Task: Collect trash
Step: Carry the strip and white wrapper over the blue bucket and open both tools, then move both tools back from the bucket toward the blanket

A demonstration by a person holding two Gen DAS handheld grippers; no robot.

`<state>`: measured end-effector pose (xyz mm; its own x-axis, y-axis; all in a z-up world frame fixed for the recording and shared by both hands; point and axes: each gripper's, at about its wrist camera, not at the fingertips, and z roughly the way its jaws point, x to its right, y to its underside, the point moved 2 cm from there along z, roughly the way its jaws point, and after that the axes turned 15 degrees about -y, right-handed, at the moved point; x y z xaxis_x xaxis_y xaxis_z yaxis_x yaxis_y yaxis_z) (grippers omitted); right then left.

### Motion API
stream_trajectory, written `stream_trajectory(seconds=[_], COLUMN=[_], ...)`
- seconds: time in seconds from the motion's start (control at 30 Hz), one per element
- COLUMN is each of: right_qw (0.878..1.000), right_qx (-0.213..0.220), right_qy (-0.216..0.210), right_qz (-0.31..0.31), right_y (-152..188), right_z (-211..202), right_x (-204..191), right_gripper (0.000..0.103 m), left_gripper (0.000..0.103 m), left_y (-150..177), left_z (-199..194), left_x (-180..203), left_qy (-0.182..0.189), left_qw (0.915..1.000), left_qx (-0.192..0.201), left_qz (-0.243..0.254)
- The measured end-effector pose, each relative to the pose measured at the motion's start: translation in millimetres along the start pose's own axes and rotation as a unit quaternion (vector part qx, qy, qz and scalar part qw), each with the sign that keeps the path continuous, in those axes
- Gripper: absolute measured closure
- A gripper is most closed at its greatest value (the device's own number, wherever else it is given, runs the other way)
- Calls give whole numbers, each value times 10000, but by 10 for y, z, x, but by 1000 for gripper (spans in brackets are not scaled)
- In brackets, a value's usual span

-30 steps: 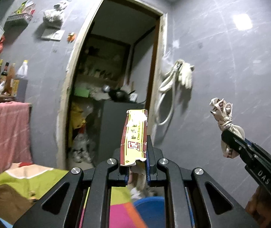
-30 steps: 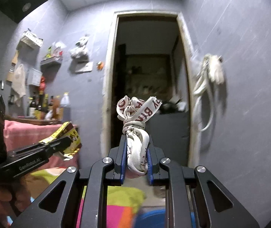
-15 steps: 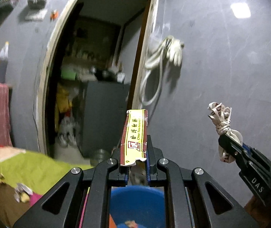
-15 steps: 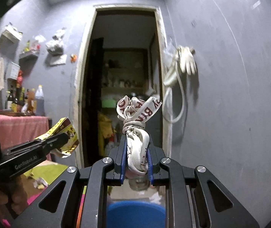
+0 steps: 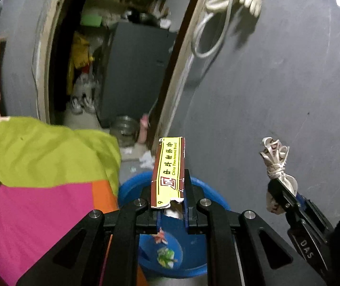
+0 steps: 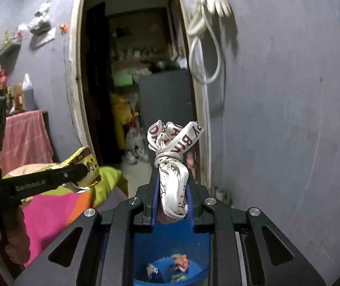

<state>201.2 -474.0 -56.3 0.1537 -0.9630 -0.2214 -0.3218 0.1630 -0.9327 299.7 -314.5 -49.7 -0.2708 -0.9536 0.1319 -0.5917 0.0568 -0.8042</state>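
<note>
My left gripper (image 5: 171,187) is shut on a torn yellow and brown carton strip (image 5: 170,164) that stands up between its pads. It hangs over the near rim of a blue bucket (image 5: 127,188) that has a few scraps of trash inside. My right gripper (image 6: 172,187) holds a knotted white ribbon bundle (image 6: 172,166) with brown lettering. Its jaws are opening, with the bundle still between the pads. The blue bucket (image 6: 201,271) lies below it. Each wrist view shows the other gripper beside it: the right gripper (image 5: 277,190) and the left gripper (image 6: 82,169).
A bed cover (image 5: 39,155) in green, pink and orange lies left of the bucket. Beyond is a doorway with a grey cabinet (image 5: 134,66) and a metal bowl (image 5: 124,128) on the floor. A grey wall (image 5: 277,83) with a hanging hose stands to the right. A hand (image 6: 15,245) grips the left tool.
Both grippers have sunk and tipped downward toward the blue bucket, whose inside with trash has come into view. The carton strip and the ribbon bundle stay between the pads.
</note>
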Motion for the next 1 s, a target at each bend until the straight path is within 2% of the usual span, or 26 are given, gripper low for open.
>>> stream_trajectory(seconds=[0.17, 0.23, 0.27, 0.5, 0.57, 0.63, 0.7, 0.73, 0.83, 0.87, 0.9, 0.93, 1.0], right_qw=[9994, 9993, 9992, 9993, 9995, 9998, 9999, 9998, 9993, 9988, 9984, 9977, 9965], right_qx=[-315, -363, -376, -290, -214, -111, 53, 129, 336, 432, 501, 609, 733], right_qy=[-25, -20, -26, -44, -59, -73, -109, -118, -174, -208, -236, -274, -342], right_qz=[116, 119, 138, 249, 220, 170, 112, 75, -11, -47, -74, -121, -209], right_y=[114, 128, 136, 99, 47, -20, -113, -159, -316, -378, -418, -473, -570], right_z=[124, 151, 153, 104, 49, 0, -79, -119, -217, -264, -287, -324, -361], right_x=[72, 81, 90, 117, 83, 31, -46, -86, -228, -293, -342, -416, -558], right_gripper=[81, 79, 78, 74, 73, 67, 55, 53, 48, 42, 32, 28, 24], left_gripper=[91, 81, 75, 74, 71, 66, 64, 63, 48, 44, 41, 39, 27], left_y=[82, 87, 93, 56, 16, -37, -98, -134, -236, -270, -304, -324, -380], left_z=[187, 216, 218, 97, 6, -117, -262, -344, -596, -699, -789, -860, -1039], left_x=[27, 39, 38, -50, -108, -175, -240, -287, -428, -498, -556, -602, -751], left_qy=[-22, -22, -6, 0, 0, -10, -28, -65, -140, -153, -177, -212, -328], left_qw=[9995, 9993, 9993, 9997, 9999, 10000, 9996, 9992, 9973, 9961, 9950, 9941, 9914], left_qx=[-296, -339, -337, -229, -107, 63, 260, 366, 689, 829, 939, 1019, 1228], left_qz=[92, 138, 141, 39, -11, -59, -102, -118, -216, -267, -291, -300, -311])
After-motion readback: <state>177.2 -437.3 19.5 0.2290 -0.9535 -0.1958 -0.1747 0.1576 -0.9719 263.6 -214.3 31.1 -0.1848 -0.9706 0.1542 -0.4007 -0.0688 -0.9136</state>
